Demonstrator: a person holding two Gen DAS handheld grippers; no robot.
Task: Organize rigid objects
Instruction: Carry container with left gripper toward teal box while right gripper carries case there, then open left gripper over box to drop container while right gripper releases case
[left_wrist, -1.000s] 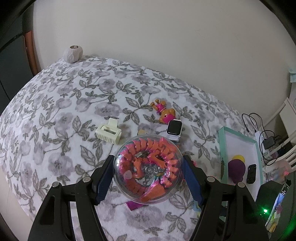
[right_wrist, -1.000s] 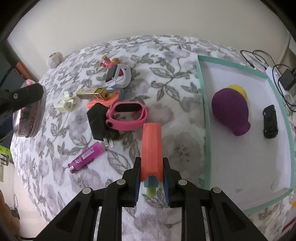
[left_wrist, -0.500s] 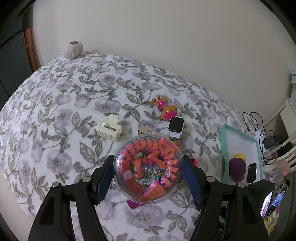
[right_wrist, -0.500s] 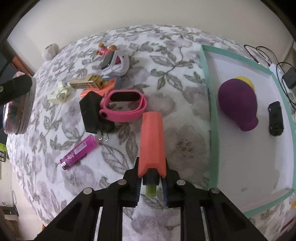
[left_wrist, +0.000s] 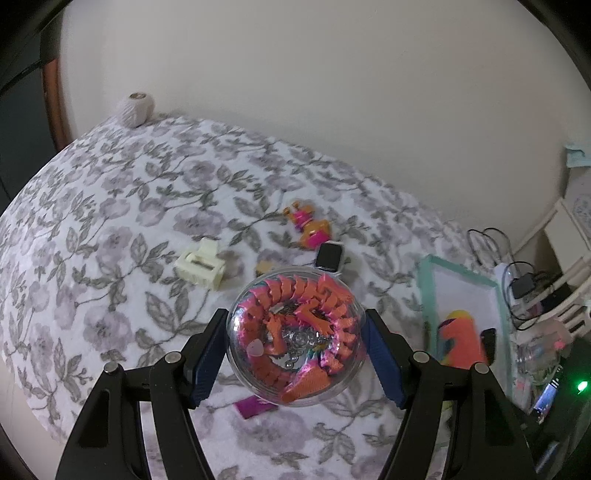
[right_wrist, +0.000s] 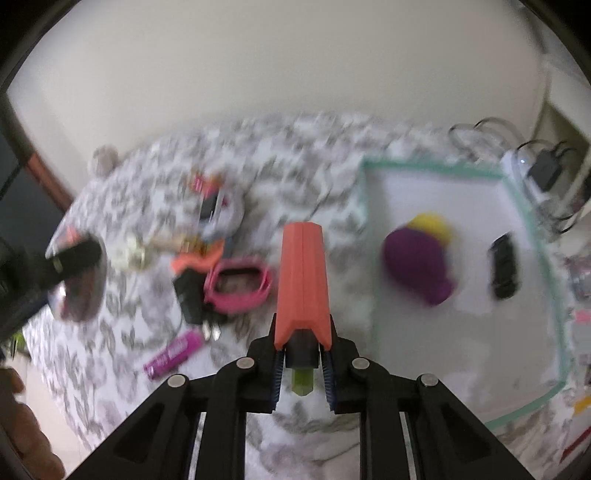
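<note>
My left gripper (left_wrist: 295, 354) clamps the clear dragon ball (left_wrist: 296, 338); right gripper (right_wrist: 302, 363) pinches an orange tool (right_wrist: 303, 280), possibly a cutter, its blurred view alone showing the tray (right_wrist: 532, 236) whole.

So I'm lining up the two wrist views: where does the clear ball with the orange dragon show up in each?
Left wrist: clear ball at centre, clamped in the left tool.
Right wrist: same ball at far left edge, blurred, edge-on.
Shared landmark: green-rimmed tray, lower right in the left view, right in the right view.

Left gripper (left_wrist: 295, 350) and right gripper (right_wrist: 303, 365), black angular plastic linkages, silver round screws, blue ribbed finger pads (left_wrist: 207, 354)
</note>
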